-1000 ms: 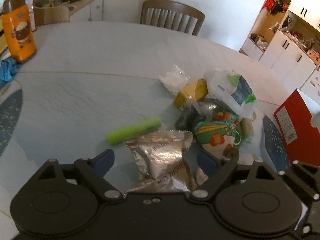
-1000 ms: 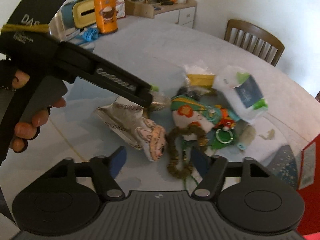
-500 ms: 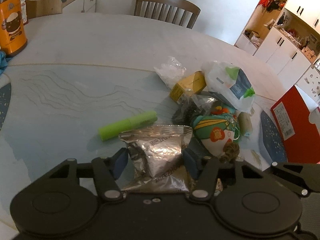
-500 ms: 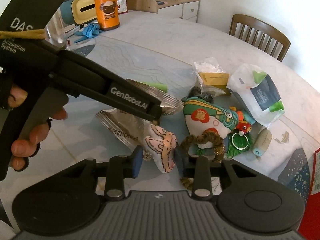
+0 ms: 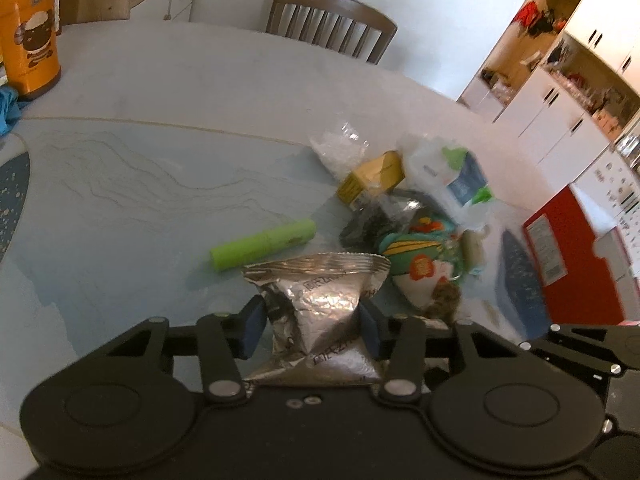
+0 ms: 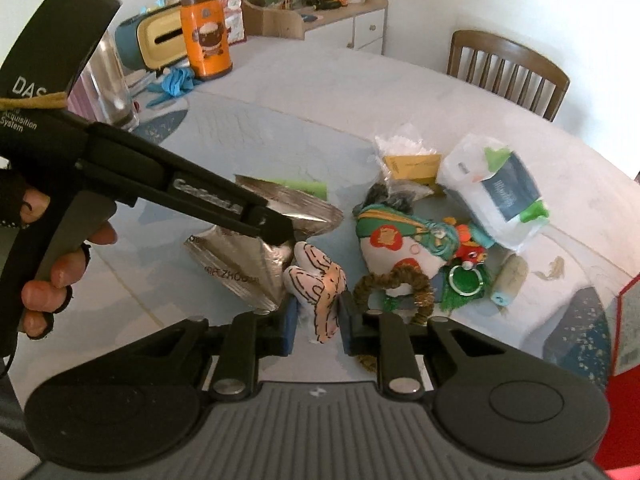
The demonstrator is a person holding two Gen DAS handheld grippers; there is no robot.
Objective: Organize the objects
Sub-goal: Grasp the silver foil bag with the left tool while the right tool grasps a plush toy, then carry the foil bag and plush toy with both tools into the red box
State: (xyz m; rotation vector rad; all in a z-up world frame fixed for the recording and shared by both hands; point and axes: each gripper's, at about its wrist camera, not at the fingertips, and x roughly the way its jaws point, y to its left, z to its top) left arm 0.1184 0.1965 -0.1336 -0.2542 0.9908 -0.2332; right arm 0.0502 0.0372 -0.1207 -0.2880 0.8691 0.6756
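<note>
Left wrist view has the left gripper (image 5: 308, 330) clamped on a crinkly, light foil pouch (image 5: 320, 304) above the counter (image 5: 140, 168), best held mid-body, while the right gripper (image 6: 316, 322) pinches a soft plush toy (image 6: 320, 284).

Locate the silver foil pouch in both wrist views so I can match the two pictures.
Left wrist: silver foil pouch at bottom centre, between the left gripper's fingers.
Right wrist: left of centre, partly behind the left gripper, beside the pink-striped toy that the right gripper clamps.
Shared landmark: the green tube just beyond the pouch.
</note>
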